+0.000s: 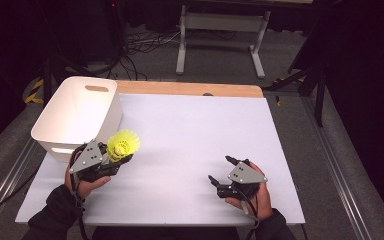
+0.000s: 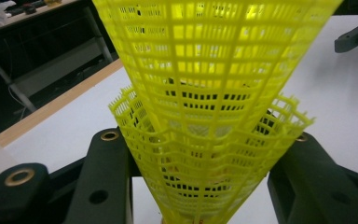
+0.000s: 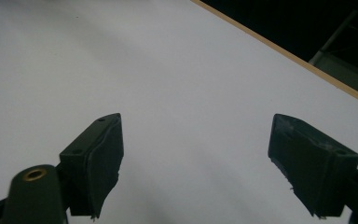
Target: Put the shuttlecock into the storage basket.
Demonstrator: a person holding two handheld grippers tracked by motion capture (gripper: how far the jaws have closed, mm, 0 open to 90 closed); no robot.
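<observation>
The left gripper (image 1: 114,161) holds a stack of yellow plastic mesh shuttlecocks (image 1: 123,144), nested one inside another, with its fingers (image 2: 103,172) pressed against the lower part of the skirts from both sides, closed partway to the width of the stack. In the high view the shuttlecocks sit at the front left of the white worktop (image 1: 195,135), lifted off it in the gripper, just in front of the near corner of a white plastic rectangular bin with slot handles (image 1: 65,120) that stands at the worktop's left edge. In the left gripper view the open wide ends of the skirts flare upward and away from the camera, and the narrow ends sink between the two black fingers. The right gripper (image 1: 221,171) hovers low over the front right part of the worktop, well apart from the shuttlecocks, its fingers (image 3: 98,158) spread wide with nothing between them but bare white surface. Beyond the worktop's far wooden edge stands a grey metal table frame (image 1: 220,30) on a floor strewn with cables.
</observation>
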